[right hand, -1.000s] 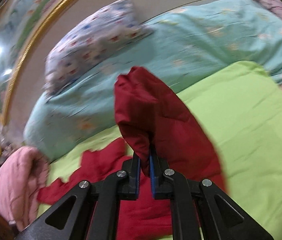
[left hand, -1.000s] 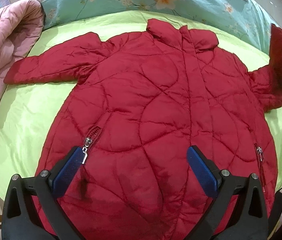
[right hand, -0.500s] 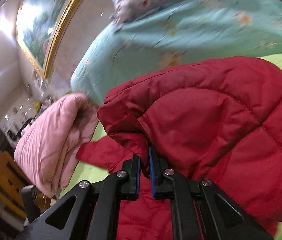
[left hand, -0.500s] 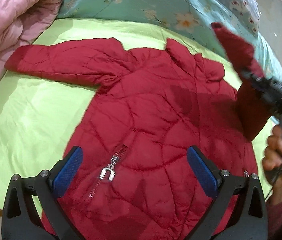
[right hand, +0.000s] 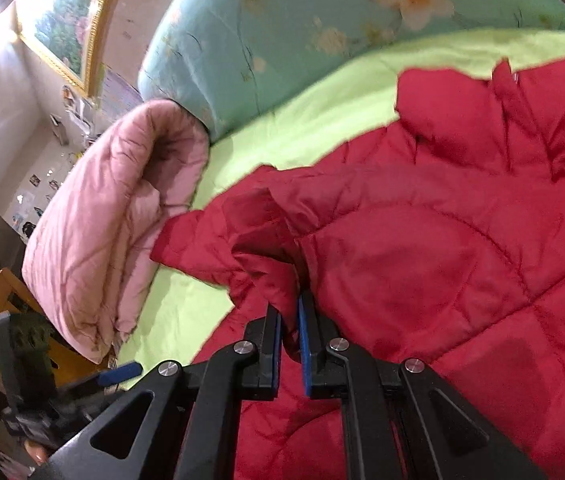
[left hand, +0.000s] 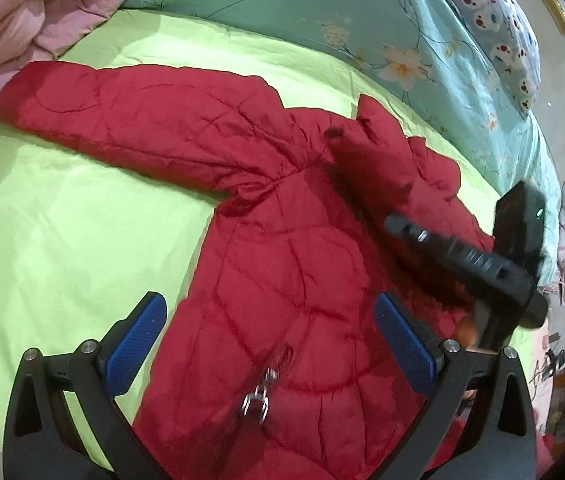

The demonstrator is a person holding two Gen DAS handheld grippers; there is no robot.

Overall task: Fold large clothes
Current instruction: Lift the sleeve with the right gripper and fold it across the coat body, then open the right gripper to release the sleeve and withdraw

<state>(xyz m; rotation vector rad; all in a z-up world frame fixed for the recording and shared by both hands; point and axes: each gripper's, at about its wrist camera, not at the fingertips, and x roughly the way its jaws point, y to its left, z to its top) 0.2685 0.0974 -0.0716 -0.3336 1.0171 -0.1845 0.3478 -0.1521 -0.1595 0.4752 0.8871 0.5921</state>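
A red quilted jacket (left hand: 282, 264) lies front-up on a lime green sheet (left hand: 62, 232), one sleeve (left hand: 142, 120) stretched out to the left. My left gripper (left hand: 270, 340) is open and empty, hovering over the jacket's lower body near a zipper pull (left hand: 256, 402). My right gripper (right hand: 290, 344) is shut on the cuff of the other sleeve (right hand: 270, 264) and holds it folded over the jacket's chest (right hand: 442, 264). The right gripper also shows in the left wrist view (left hand: 462, 256), blurred, over the jacket's right side.
A pink quilt (left hand: 22, 20) is bunched at the sheet's left edge and also shows in the right wrist view (right hand: 114, 240). A teal floral duvet (left hand: 322, 8) and a patterned pillow (left hand: 494, 20) lie behind. A yellow crate (right hand: 2, 320) stands beside the bed.
My right gripper has carried the sleeve from the jacket's right side in over its chest and lowered it. My left gripper has shifted, so the jacket now sits further right in its view.
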